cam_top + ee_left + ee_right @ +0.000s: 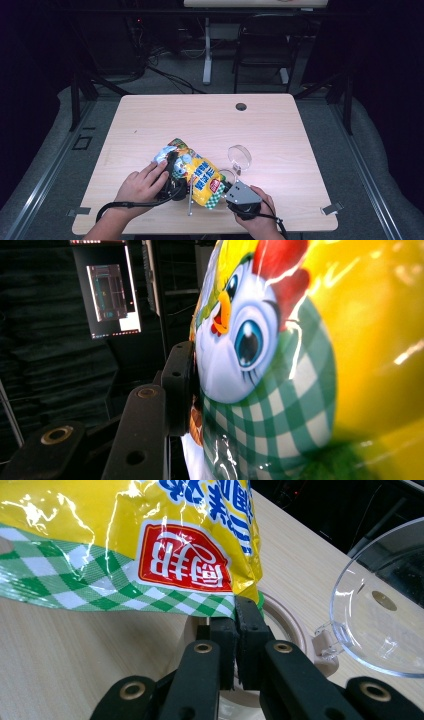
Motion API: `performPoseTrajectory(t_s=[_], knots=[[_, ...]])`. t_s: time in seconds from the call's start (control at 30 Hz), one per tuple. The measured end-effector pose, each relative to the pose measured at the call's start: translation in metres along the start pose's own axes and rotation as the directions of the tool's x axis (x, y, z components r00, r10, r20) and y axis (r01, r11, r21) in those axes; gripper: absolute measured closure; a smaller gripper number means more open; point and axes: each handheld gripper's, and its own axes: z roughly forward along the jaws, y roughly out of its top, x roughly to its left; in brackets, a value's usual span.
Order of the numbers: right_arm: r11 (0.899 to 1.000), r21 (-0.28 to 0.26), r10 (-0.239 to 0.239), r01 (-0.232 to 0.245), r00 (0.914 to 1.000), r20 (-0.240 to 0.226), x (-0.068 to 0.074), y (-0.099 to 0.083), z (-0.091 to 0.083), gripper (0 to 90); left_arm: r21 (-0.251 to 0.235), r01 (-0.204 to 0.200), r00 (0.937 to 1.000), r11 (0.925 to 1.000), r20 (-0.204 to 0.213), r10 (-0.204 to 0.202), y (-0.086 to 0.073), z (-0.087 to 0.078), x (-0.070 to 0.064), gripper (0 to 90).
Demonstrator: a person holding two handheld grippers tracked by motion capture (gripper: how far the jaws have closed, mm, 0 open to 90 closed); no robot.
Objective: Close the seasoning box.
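A yellow snack bag (200,176) with a cartoon chicken and green check print is held over the near middle of the wooden table (280,130). My left gripper (172,174) clamps its left part. In the left gripper view one black jaw presses the chicken print (250,340) and the bag hides the other jaw; my left gripper (192,385) is shut on the bag. My right gripper (223,189) pinches the bag's lower right corner. In the right gripper view my right gripper (239,617) is shut on the checked corner of the bag (165,560).
A small beige round jar (287,622) sits under the bag's corner, its clear hinged lid (380,605) swung open; the lid (240,156) lies right of the bag. A cable hole (241,106) is at the table's far edge. A black chair (265,45) stands beyond.
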Motion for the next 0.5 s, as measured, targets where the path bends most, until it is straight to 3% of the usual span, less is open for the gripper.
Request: performPoseTrajectory(t_s=[0.33, 0.37, 0.4, 0.43, 0.47, 0.5], knots=[[1.0, -0.001, 0.0, 0.0, 1.0, 0.005, 0.0002, 0.0003, -0.0004, 88.0, 0.005, -0.02, 0.9997, 0.9998, -0.015, 0.02, 0.001, -0.0018, 0.0016, 60.3], [0.996, 0.082, -0.018, 0.017, 0.9998, 0.004, -0.0011, 0.0029, -0.0064, 88.0, 0.006, -0.023, 0.9996, 0.9997, -0.016, 0.023, 0.001, -0.0019, 0.0018, 60.3], [0.994, 0.107, -0.022, 0.022, 0.9997, 0.001, -0.0015, 0.0038, -0.008, 88.0, 0.006, -0.025, 0.9996, 0.9997, -0.016, 0.025, 0.0011, -0.002, 0.002, 60.3], [0.998, 0.063, -0.015, 0.015, 0.9999, 0.004, -0.0008, 0.0023, -0.0051, 88.0, 0.008, -0.03, 0.9994, 0.9995, -0.016, 0.03, 0.0013, -0.0022, 0.0025, 60.3], [0.998, 0.063, -0.015, 0.015, 0.9999, 0.004, -0.0008, 0.0023, -0.0051, 88.0, 0.007, -0.031, 0.9994, 0.9995, -0.017, 0.031, 0.0013, -0.0023, 0.0024, 60.3], [1.0, -0.005, -0.003, 0.003, 1.0, 0.007, 0.0003, 0.0002, -0.0003, 88.0, 0.009, -0.033, 0.9993, 0.9994, -0.017, 0.033, 0.0015, -0.0024, 0.0026, 60.3]])
